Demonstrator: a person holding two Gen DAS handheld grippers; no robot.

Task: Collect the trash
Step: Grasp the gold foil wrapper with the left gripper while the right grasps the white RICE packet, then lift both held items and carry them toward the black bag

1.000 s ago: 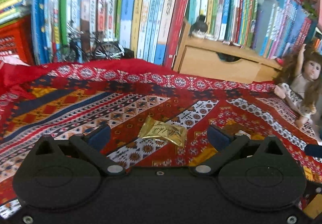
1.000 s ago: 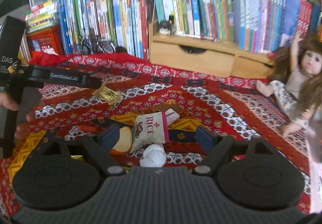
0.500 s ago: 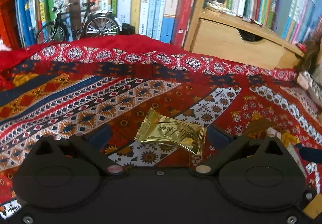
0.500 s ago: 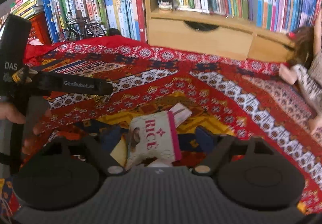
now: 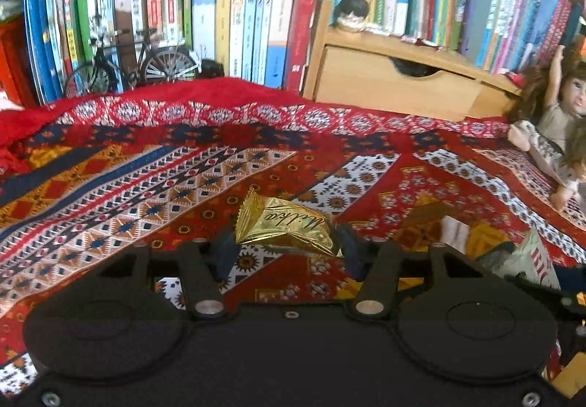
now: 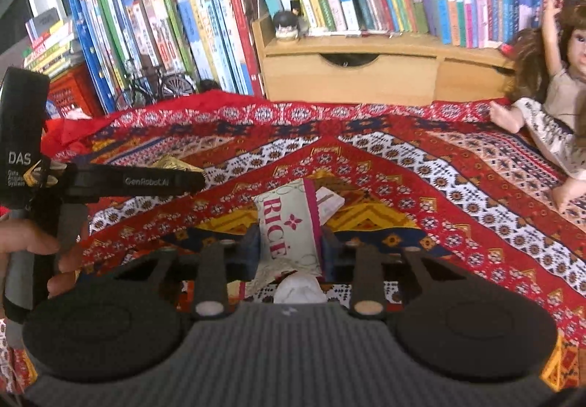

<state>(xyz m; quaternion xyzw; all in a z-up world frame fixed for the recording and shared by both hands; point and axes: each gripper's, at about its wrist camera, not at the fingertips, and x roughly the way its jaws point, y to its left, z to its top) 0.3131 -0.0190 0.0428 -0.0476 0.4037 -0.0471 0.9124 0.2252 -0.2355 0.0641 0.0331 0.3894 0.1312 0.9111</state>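
My left gripper (image 5: pixel 285 251) is shut on a gold foil wrapper (image 5: pixel 284 226) and holds it just above the red patterned cloth (image 5: pixel 146 183). My right gripper (image 6: pixel 289 247) is shut on a white "RICE" packet (image 6: pixel 289 227), which stands upright between the jaws. A crumpled white paper ball (image 6: pixel 298 290) lies under the right gripper, close to its body. A small white card (image 6: pixel 329 202) lies on the cloth just behind the packet. The left gripper and its gold wrapper (image 6: pixel 172 162) show at the left of the right wrist view.
A wooden drawer box (image 6: pixel 351 72) and rows of books (image 5: pixel 238 4) stand along the back. A model bicycle (image 5: pixel 135 63) stands at the back left. A doll (image 6: pixel 549 92) sits at the right edge of the cloth.
Both grippers have closed: the left on the gold wrapper, the right on the RICE packet. Both items are now raised a little off the cloth.
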